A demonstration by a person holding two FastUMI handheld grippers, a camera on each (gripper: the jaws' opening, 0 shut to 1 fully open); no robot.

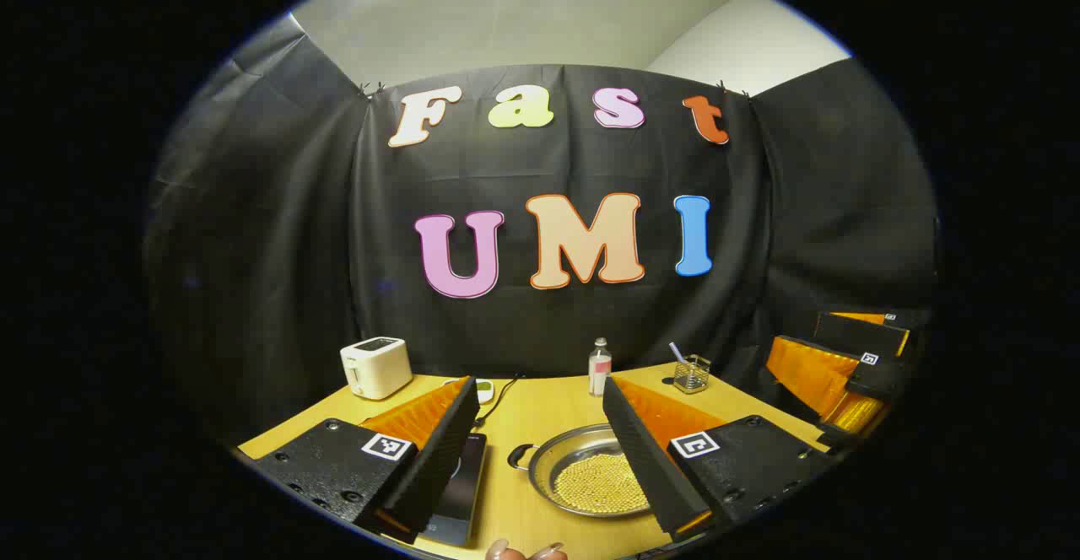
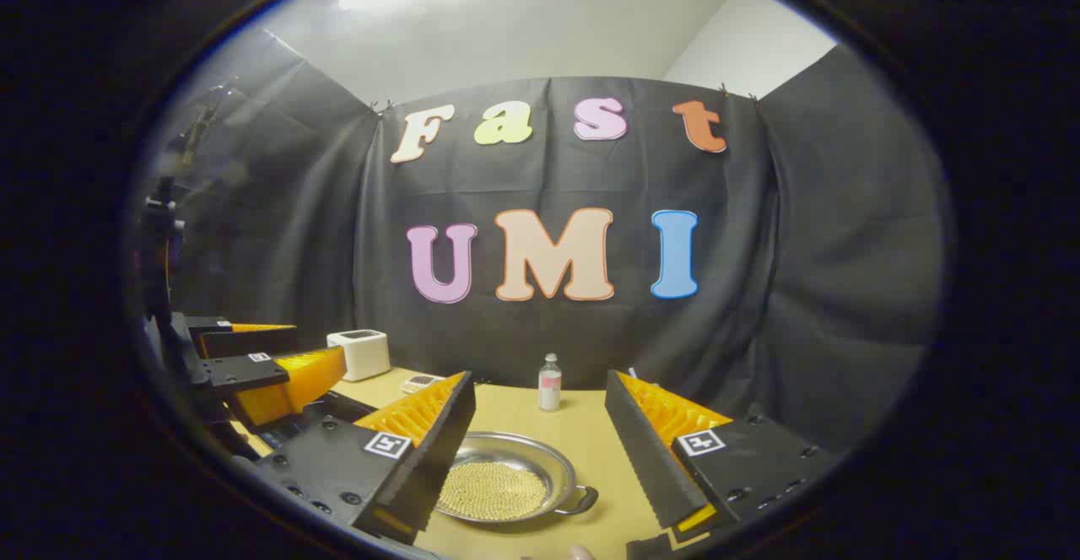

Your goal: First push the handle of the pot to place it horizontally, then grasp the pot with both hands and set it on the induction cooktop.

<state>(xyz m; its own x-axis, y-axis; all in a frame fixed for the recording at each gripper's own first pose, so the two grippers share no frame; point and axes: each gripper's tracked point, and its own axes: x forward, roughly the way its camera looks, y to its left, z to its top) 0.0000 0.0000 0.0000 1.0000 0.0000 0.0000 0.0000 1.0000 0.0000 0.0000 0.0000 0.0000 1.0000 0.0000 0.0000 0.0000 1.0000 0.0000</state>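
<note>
Both tongs, left tongs (image 1: 540, 450) and right tongs (image 2: 540, 450), hang wide apart over the surface (image 1: 540, 412), gripping nothing, pot (image 1: 591, 480) sitting just ahead between them, cooktop (image 1: 460, 488) under the left pair's left finger, probably lining up for the handle nudge.

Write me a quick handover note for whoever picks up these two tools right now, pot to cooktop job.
Left tool: open, holding nothing, above the table's near edge.
Right tool: open, holding nothing, held over the pot.
Pot: a shallow metal pan with small beads inside, sitting on the wooden table, with a loop handle on each side.
Induction cooktop: the flat dark slab beside the pot, on its left in the left gripper view.
Done: nothing as yet; the pot is not on the cooktop.
Left: push the handle horizontal, grip the pot with both tools, set it on the cooktop.
</note>
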